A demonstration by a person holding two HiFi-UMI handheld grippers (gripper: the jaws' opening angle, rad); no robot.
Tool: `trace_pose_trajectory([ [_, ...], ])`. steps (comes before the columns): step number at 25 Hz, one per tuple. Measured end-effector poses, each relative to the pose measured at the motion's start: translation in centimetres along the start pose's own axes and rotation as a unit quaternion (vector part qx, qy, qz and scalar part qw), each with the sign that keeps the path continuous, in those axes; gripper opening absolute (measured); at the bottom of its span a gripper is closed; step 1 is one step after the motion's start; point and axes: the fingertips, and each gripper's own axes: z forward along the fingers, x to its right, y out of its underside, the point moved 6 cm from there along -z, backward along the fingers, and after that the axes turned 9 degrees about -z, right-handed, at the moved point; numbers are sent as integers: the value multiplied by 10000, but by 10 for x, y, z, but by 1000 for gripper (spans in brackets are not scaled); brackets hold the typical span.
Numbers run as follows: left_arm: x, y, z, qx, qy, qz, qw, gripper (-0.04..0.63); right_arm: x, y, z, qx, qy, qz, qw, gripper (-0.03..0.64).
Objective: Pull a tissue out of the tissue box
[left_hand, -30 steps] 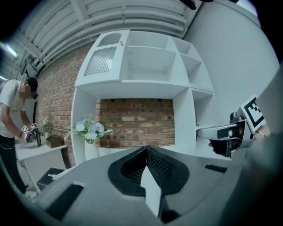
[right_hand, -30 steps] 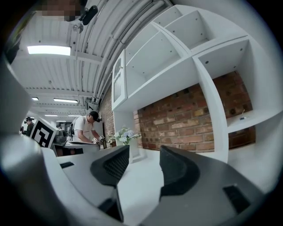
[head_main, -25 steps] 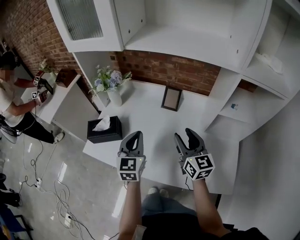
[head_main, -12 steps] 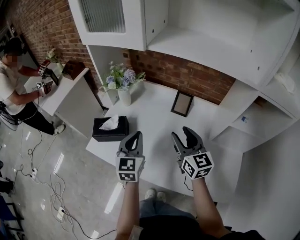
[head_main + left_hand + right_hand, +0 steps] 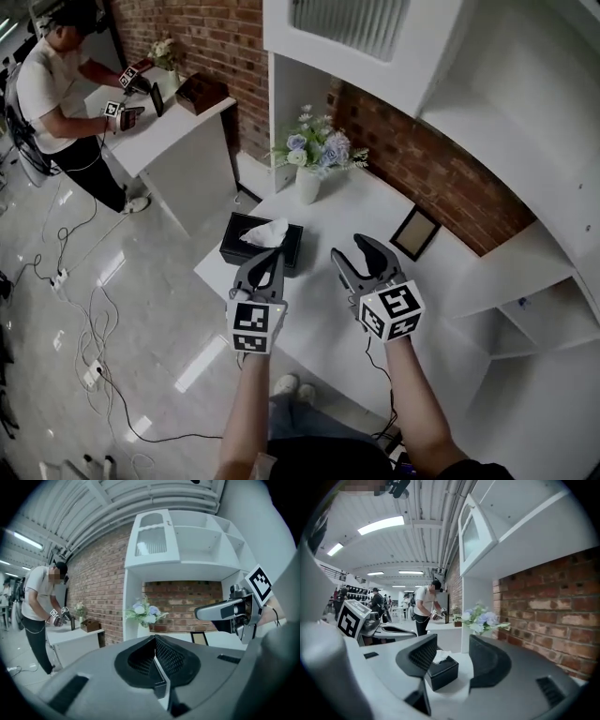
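Here the black tissue box (image 5: 236, 242) is sitting near the surface's (image 5: 323, 314) front-left corner, its white tissue (image 5: 265, 232) sticking up — just ahead of both grippers. The left gripper (image 5: 270, 258) is hovering closed and empty. The right gripper (image 5: 354, 253) is hanging open, framing the box. Best is pinching only the tissue's peak and pulling straight up — steadying the box if it lifts.

White table (image 5: 323, 321): bears black tissue box (image 5: 261, 246) near left edge, flower vase (image 5: 307, 185) and picture frame (image 5: 415, 232) toward brick wall.

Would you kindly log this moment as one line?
left gripper shut | right gripper open | tissue box on table | tissue untouched
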Motion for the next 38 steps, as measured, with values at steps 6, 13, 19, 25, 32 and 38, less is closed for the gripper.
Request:
trace_pose_trajectory([
  [6, -48, 10, -5, -31, -442, -108, 9990, 9, -21, -2, 82, -447, -1148, -601, 9906, 196],
  [13, -73, 24, -7, -117, -696, -152, 9974, 9, -34, 20, 151, -1224, -2203, -1254, 9596, 196],
  [19, -77, 35, -3, -187, -736, -195, 9969, 9, -41, 46, 185, -2050, -2861, -1997, 9144, 196],
  [25, -73, 42, 2, -266, -699, -227, 9969, 9, -37, 64, 209, -2656, -3148, -2349, 8804, 206],
  [32, -75, 47, 8, -328, -682, -266, 9968, 9, -44, 82, 219, -3115, -3466, -2187, 8573, 213],
  [38, -77, 48, 7, -327, -689, -294, 9967, 9, -54, 80, 218, -3013, -3506, -2327, 8557, 158],
])
